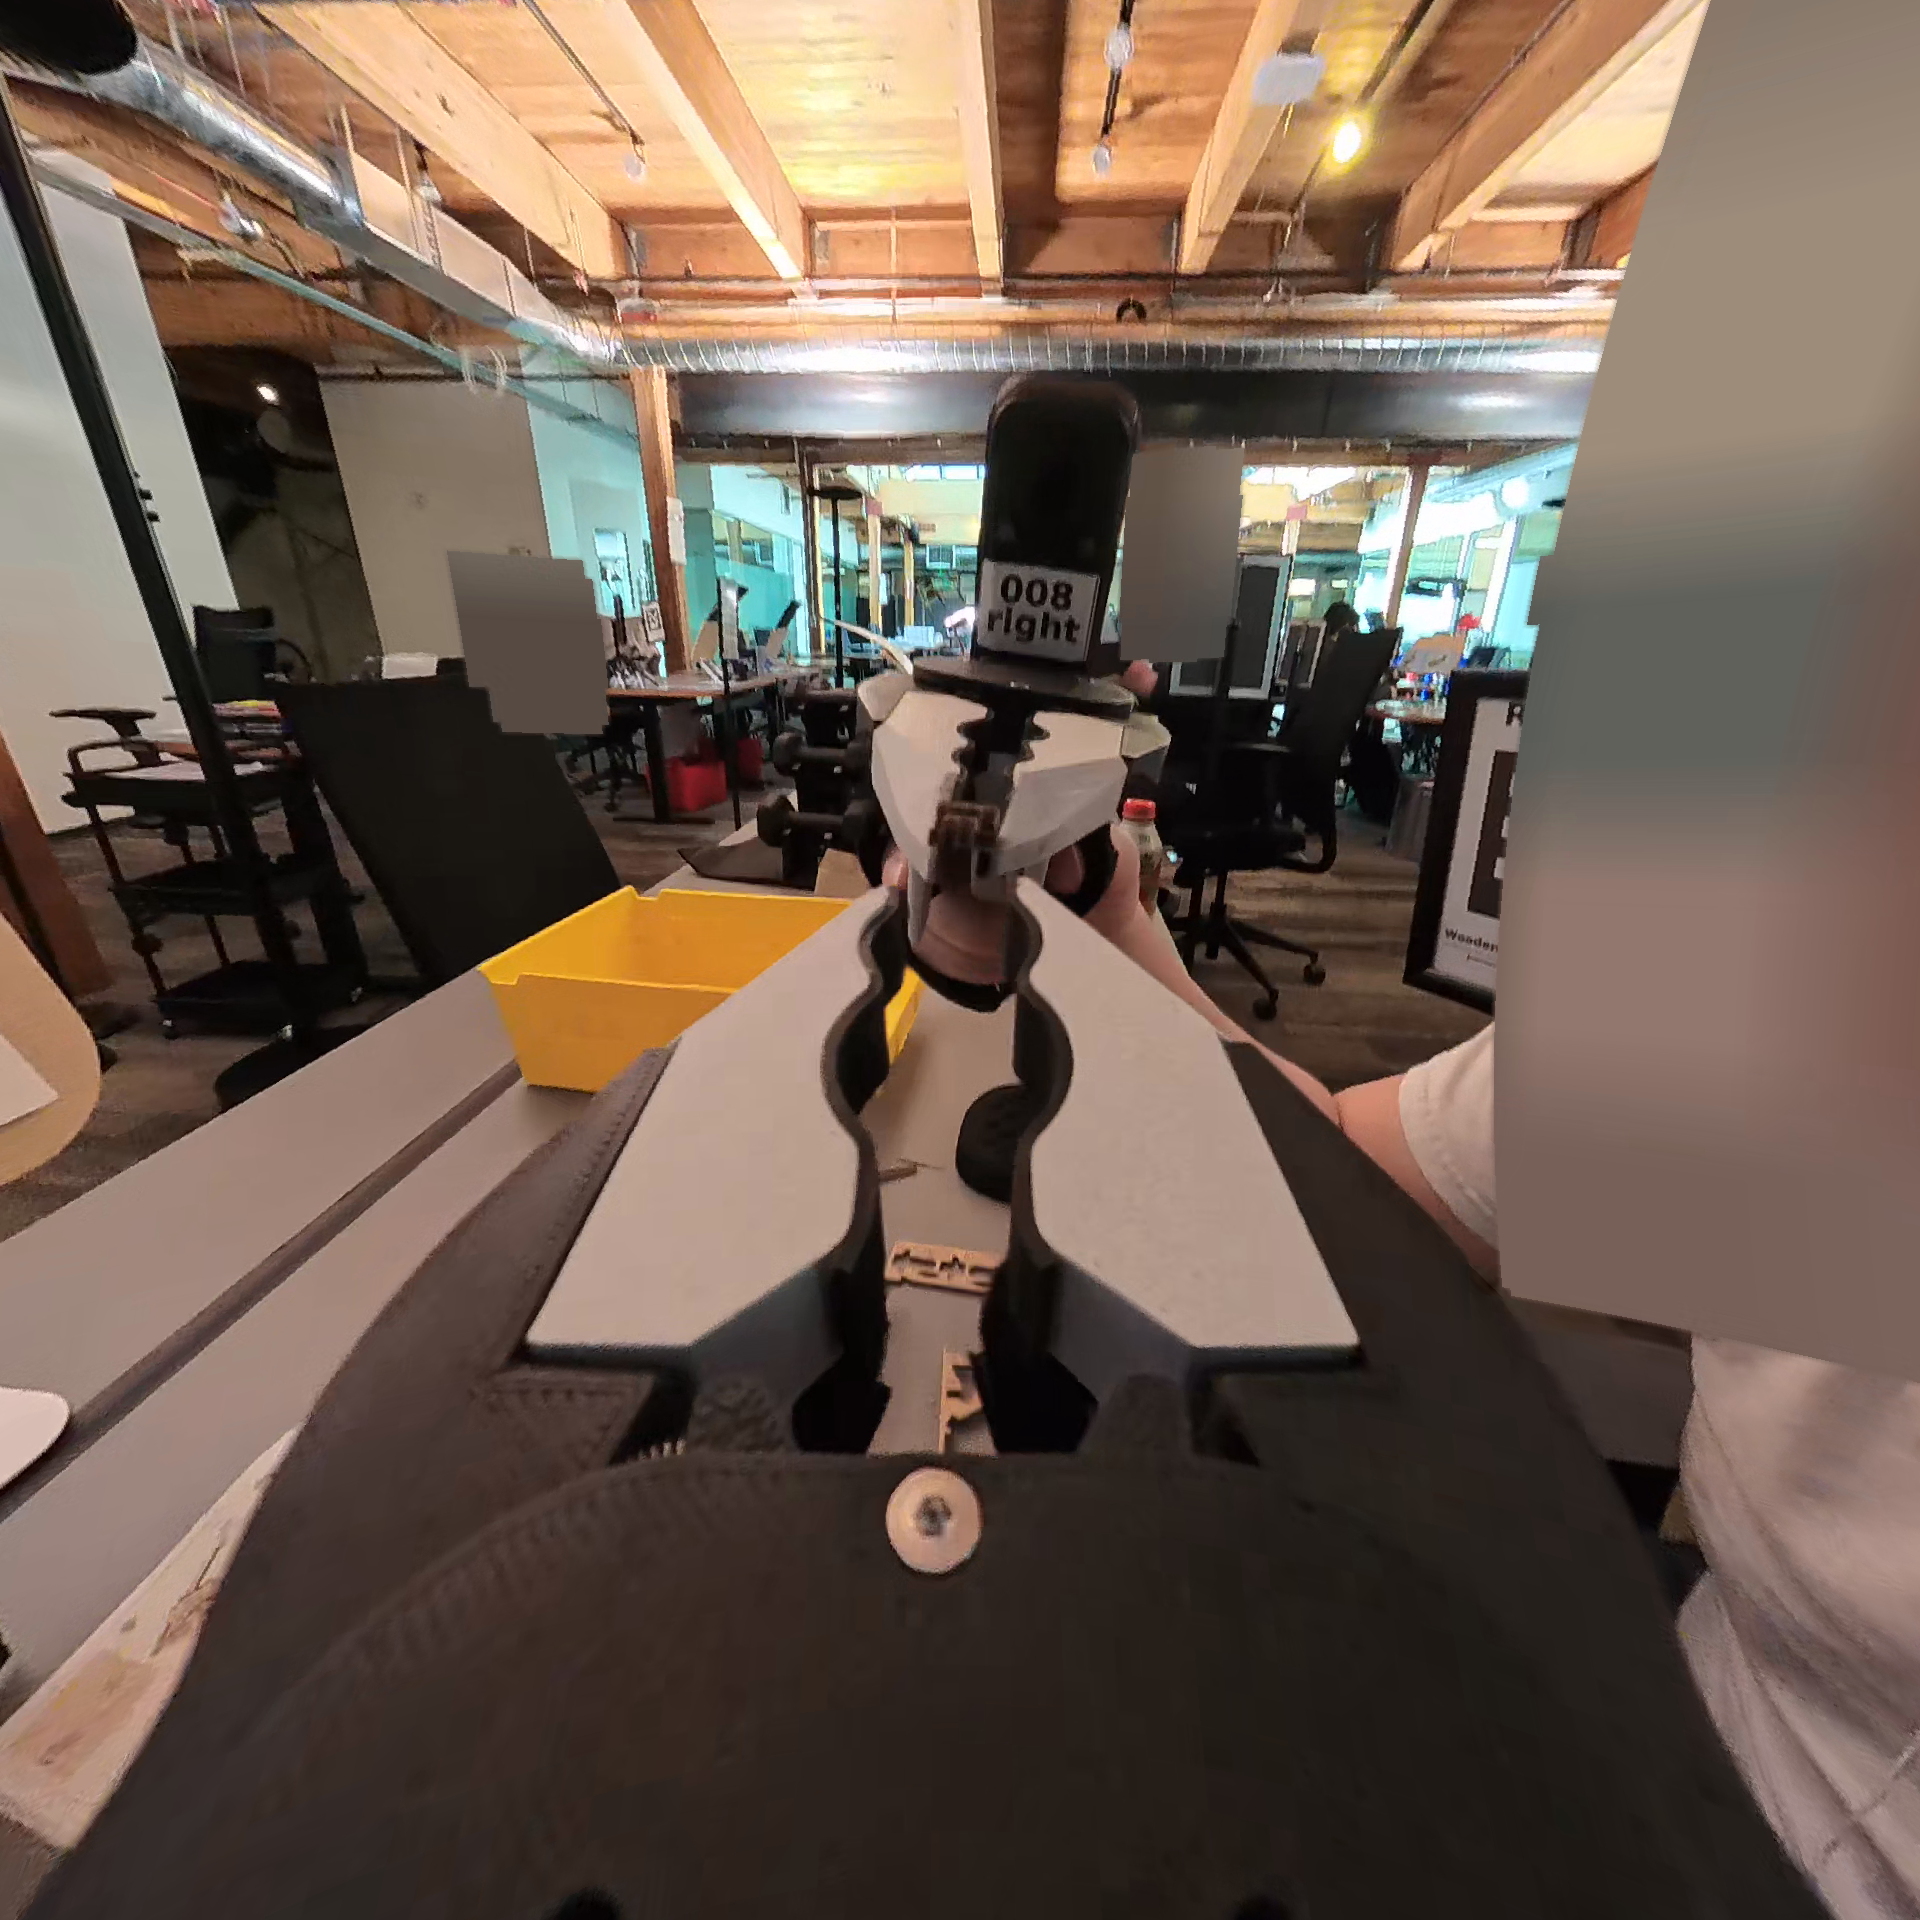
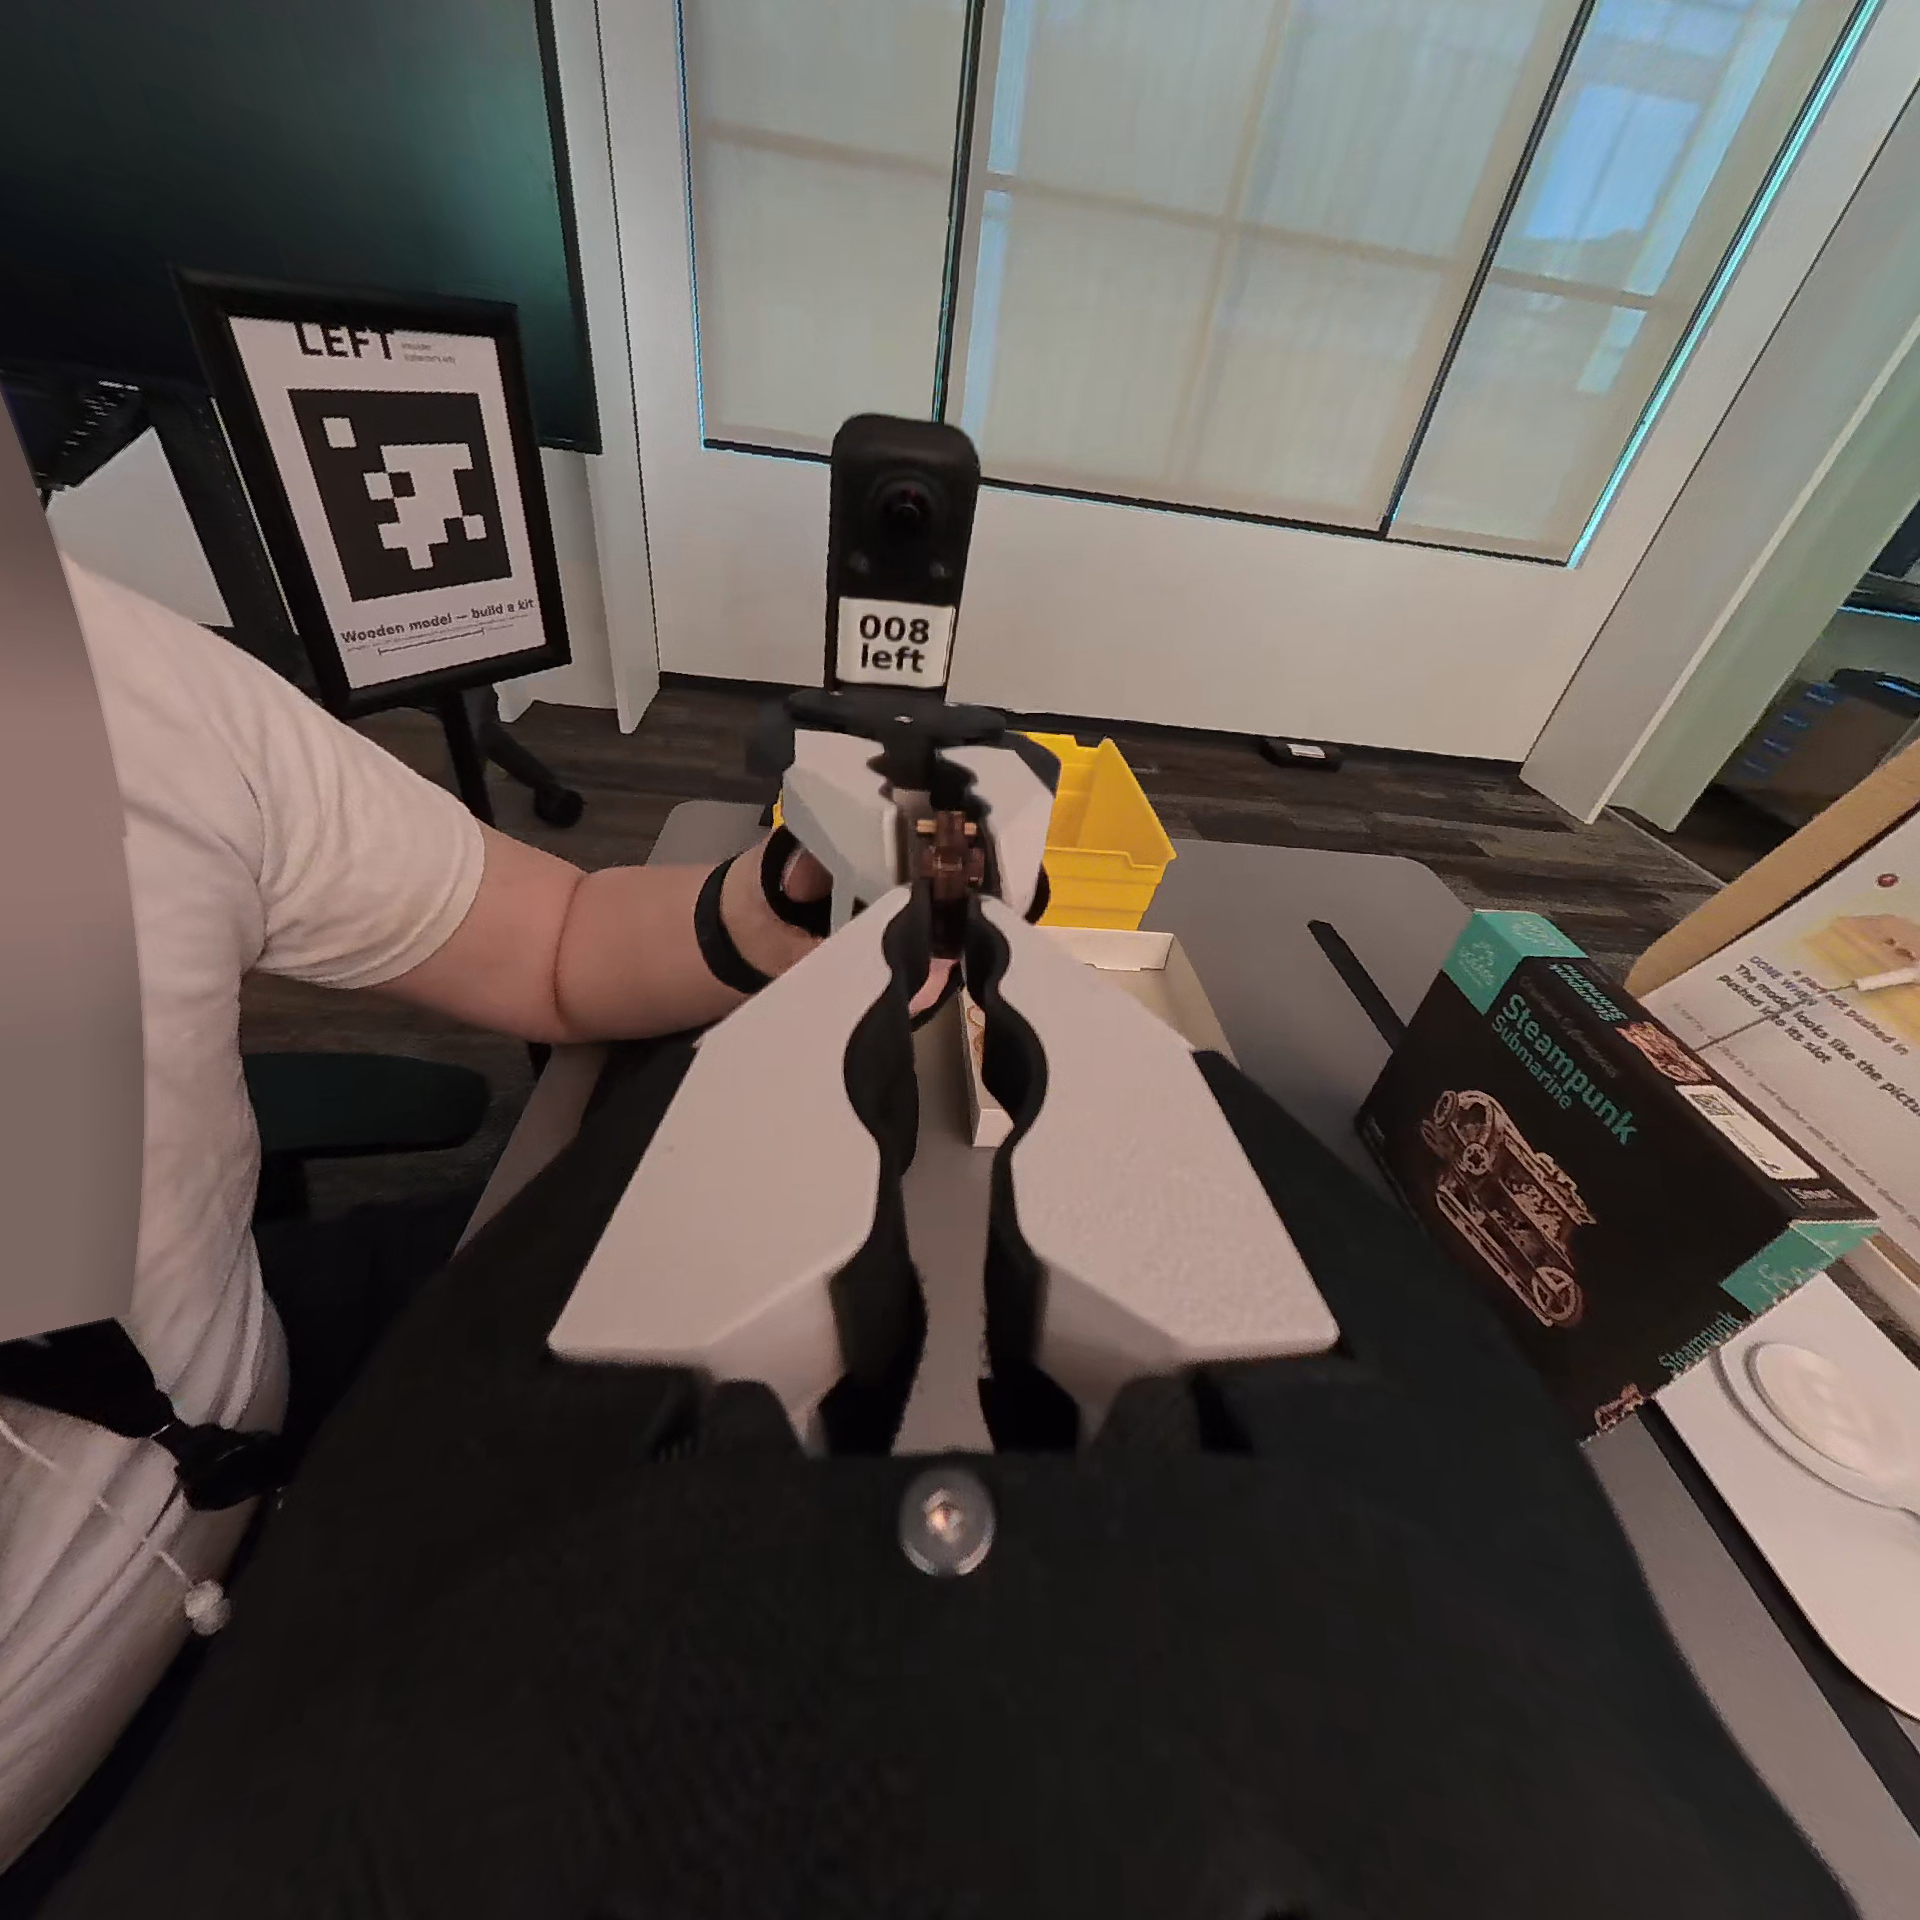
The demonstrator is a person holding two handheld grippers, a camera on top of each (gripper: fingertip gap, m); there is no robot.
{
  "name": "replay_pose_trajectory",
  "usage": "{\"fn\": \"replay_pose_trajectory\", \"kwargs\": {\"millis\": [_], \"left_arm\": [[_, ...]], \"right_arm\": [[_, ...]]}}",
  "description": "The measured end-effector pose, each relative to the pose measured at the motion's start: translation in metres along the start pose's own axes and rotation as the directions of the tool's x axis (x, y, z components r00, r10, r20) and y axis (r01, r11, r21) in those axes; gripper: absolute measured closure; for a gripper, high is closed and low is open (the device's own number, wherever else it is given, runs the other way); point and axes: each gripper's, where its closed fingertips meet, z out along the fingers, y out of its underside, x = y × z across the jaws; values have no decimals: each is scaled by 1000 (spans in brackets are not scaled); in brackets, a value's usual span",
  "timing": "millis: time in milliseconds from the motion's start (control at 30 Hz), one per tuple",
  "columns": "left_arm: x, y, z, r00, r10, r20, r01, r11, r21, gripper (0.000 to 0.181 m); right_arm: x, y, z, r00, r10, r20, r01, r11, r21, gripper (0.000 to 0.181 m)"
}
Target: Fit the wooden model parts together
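Note:
My two grippers face each other tip to tip above the grey table [image 1: 260,1195]. A small brown wooden part [image 1: 962,827] sits between the right gripper's tips [image 1: 971,831] in the left wrist view. In the right wrist view the wooden part [image 2: 945,850] sits between the left gripper's tips [image 2: 940,842], just past my right gripper [image 2: 940,912]. Both pairs of jaws stand nearly closed on it. My left gripper [image 1: 954,902] shows a narrow gap with a hand behind. Flat wooden pieces [image 1: 940,1268] lie on the table below.
A yellow bin [image 1: 665,977] stands on the table's far side and also shows in the right wrist view [image 2: 1101,842]. A black kit box [image 2: 1558,1143] and an instruction sheet [image 2: 1818,1039] lie at the right. A black round object [image 1: 992,1138] and a small white box [image 2: 977,1091] sit under the grippers. The tips of both grippers are at nearly the same place.

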Motion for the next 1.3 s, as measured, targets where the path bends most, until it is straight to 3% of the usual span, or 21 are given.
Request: {"fn": "replay_pose_trajectory", "kwargs": {"millis": [433,533,800,900,1100,1300], "left_arm": [[9,-6,-3,997,80,-23,-78,995,55,178],[11,-8,-4,990,143,-9,-142,987,73,178],[26,-25,-18,968,238,-77,-216,950,225,178],[34,-27,-22,948,307,-86,-276,926,258,178],[56,-28,-28,865,490,-105,-442,845,299,178],[68,-27,-30,802,589,-99,-542,787,296,179]], "right_arm": [[-7,-4,2,999,-17,39,16,999,31,178],[-9,-8,2,996,-85,20,84,995,50,176],[-20,-31,-12,982,-187,-10,186,971,147,164],[-30,-28,-4,976,-215,17,211,969,131,158],[-52,-30,7,882,-468,-61,472,875,108,158],[-75,-31,14,847,-531,-28,531,840,113,162]]}}
